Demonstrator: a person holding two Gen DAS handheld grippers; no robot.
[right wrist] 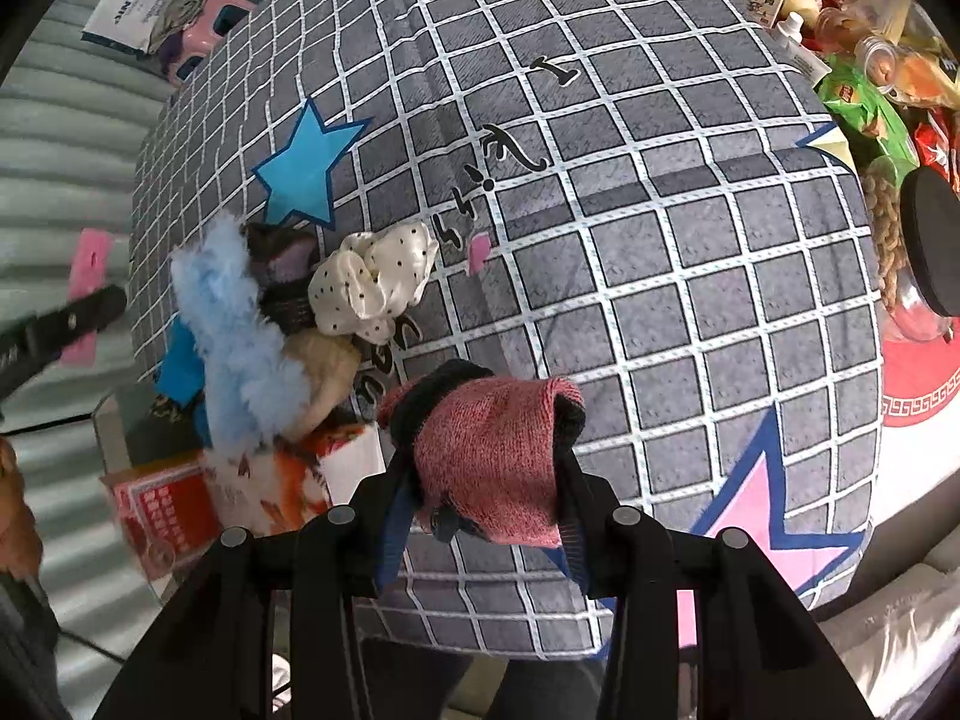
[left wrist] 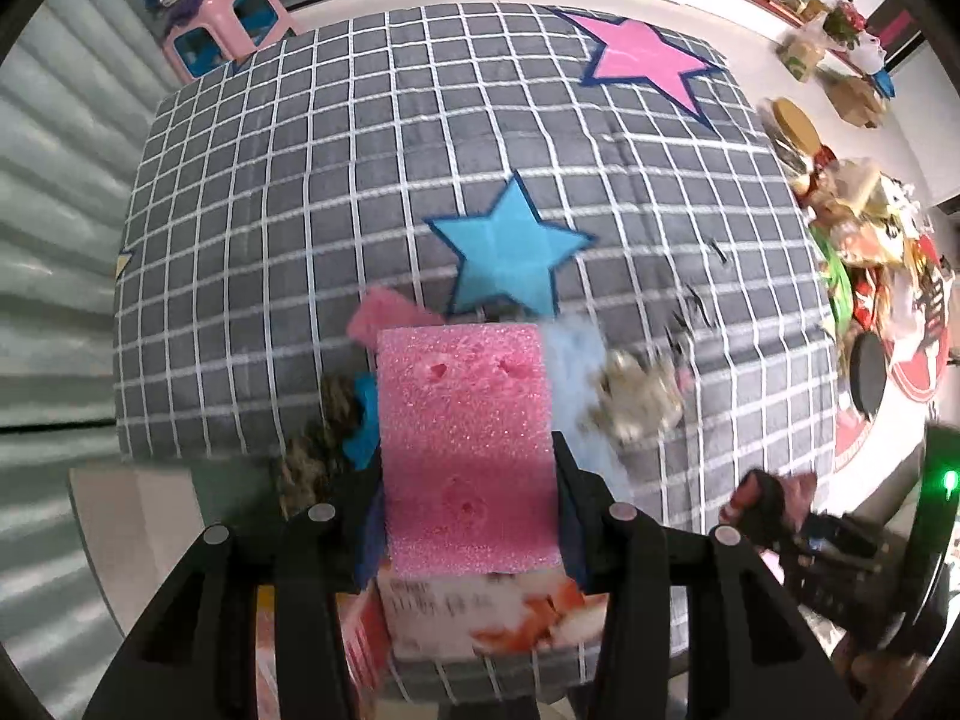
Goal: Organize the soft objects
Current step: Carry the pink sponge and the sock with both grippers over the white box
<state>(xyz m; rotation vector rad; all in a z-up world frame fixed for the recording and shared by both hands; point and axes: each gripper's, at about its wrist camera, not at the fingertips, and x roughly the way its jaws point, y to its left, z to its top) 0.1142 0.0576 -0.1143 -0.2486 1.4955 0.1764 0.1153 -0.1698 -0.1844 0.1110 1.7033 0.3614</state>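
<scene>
Sponge [left wrist: 465, 456] pinched lengthwise along left gripper [left wrist: 468, 480] fingers; right gripper [right wrist: 486, 456] fingers pinch sock [right wrist: 489, 462].

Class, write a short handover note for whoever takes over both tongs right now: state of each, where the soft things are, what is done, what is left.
Left tongs: shut on the pink sponge, lifted above the grid-patterned cushion.
Right tongs: shut on the pink knitted cloth, also off the cushion.
Still piled at the cushion's edge: blue fluffy piece, dotted white scrunchie, dark scrunchie, beige piece, above a printed carton.
Done: two items picked.
Left: place both, then sort the pile. Destination is not evident.
</scene>
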